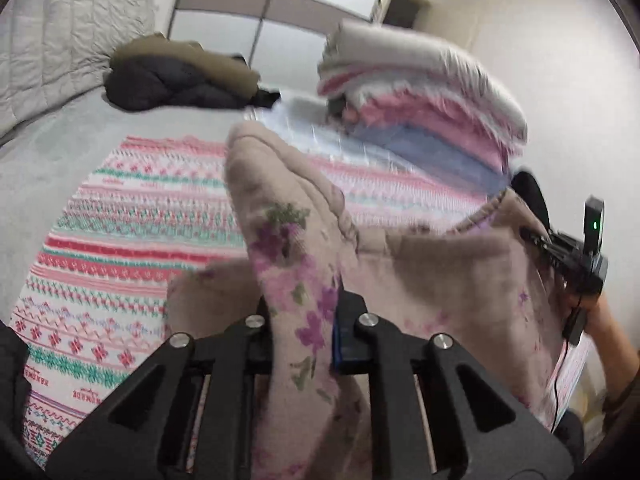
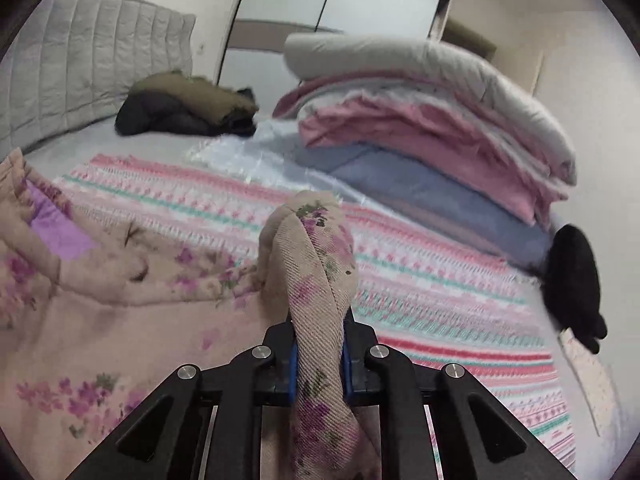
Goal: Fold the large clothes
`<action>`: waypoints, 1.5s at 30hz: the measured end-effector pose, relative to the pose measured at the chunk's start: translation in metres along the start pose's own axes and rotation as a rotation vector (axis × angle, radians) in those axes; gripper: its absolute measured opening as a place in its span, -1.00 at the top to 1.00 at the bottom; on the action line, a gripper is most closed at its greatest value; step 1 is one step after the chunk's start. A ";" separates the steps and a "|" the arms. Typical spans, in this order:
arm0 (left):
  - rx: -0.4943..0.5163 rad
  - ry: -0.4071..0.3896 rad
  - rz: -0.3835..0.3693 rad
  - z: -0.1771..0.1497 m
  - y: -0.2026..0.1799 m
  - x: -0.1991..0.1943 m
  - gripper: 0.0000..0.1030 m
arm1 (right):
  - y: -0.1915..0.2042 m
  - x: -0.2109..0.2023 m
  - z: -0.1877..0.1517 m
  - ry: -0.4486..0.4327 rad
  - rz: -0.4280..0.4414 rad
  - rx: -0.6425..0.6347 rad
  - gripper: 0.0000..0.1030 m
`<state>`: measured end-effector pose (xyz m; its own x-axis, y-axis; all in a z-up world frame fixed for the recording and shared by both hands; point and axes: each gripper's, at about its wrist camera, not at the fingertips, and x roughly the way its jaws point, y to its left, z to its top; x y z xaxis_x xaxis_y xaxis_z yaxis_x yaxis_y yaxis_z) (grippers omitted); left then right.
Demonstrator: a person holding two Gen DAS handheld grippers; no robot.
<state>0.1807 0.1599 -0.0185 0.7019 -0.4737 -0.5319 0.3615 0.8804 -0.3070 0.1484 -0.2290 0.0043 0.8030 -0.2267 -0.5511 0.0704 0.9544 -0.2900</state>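
Black gripper arms fill the bottom of both wrist views, and each pair of jaws is pinched tight on a bunched fold of the same garment. From the left wrist, the left gripper (image 1: pixel 302 332) has its blue-lined pads closed on a ridge of beige cloth printed with purple flowers, the floral garment (image 1: pixel 296 264), which rises in a twisted peak ahead of the jaws. From the right wrist, the right gripper (image 2: pixel 319 354) is clamped the same way on another twisted fold of that garment, and the rest of the cloth sags away to the left of that view, showing a patch of lilac lining.

Between the two grips the garment hangs loosely over the striped bedspread (image 2: pixel 440 280), a pink, white and green knitted-pattern cover spread across the bed. In the left view the right gripper shows at the right edge with a small green light on it, held in a person's hand (image 1: pixel 600 312).

Farther back on the bed sits a stack of folded blankets (image 2: pixel 440 120), grey on top, pink and blue beneath. A dark jacket (image 2: pixel 188 108) with an olive outer side lies crumpled near the quilted headboard (image 2: pixel 88 52). A small black item (image 2: pixel 572 280) rests at the bedspread's right edge.
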 end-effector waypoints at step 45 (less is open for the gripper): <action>-0.099 0.192 0.176 -0.021 0.003 0.066 -0.50 | -0.003 0.055 -0.031 0.265 0.242 0.169 -0.44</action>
<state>0.2154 0.1309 -0.0717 0.6163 -0.3174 -0.7207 0.1755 0.9475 -0.2673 0.1735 -0.2506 -0.0493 0.6291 -0.0120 -0.7772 0.0118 0.9999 -0.0059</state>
